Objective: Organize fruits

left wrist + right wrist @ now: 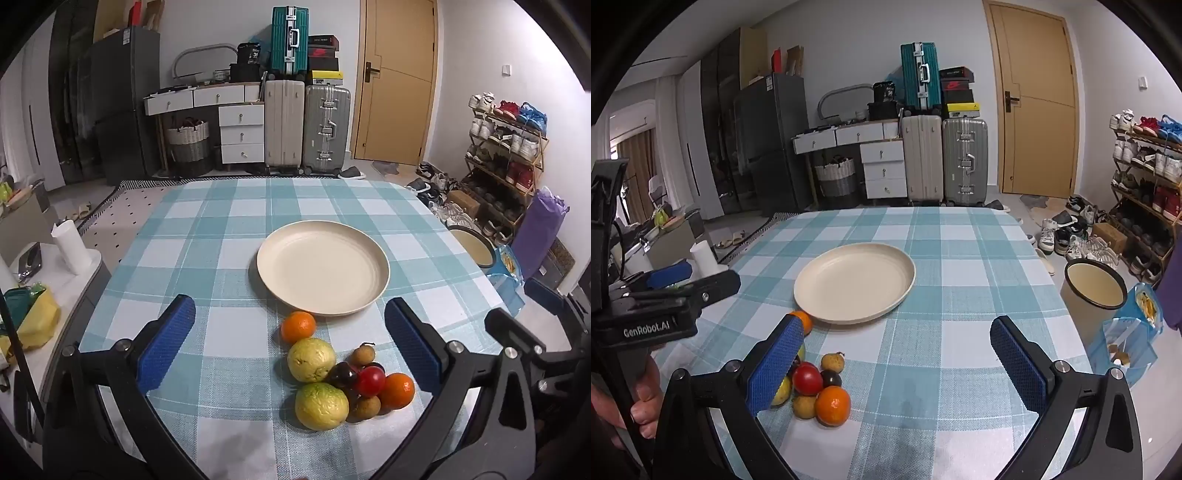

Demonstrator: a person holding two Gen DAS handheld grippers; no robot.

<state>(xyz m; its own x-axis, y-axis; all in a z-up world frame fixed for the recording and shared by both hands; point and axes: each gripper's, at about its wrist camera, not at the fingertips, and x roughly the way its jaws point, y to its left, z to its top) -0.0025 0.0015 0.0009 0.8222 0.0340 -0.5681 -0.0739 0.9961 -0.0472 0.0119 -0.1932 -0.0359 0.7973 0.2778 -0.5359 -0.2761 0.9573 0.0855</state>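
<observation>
- Overhead, both the left tool [290, 343] and right tool [897, 365] gape wide, holding nothing.
- Checked bench [207, 236]: cream plate [323, 267] mid-bench, fruit pile [347, 376] by near edge.
- Suitcases [306, 125] line the far wall.

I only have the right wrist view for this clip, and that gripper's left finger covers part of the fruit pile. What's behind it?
Observer: Two yellow-green guavas. The first guava lies toward the plate, and the second guava lies nearer the camera. Both touch the small fruits beside them.
Operator: I see the left gripper only side-on. Is it holding anything?
Observer: No. The left gripper is open above the table, with nothing between its fingers.
</observation>
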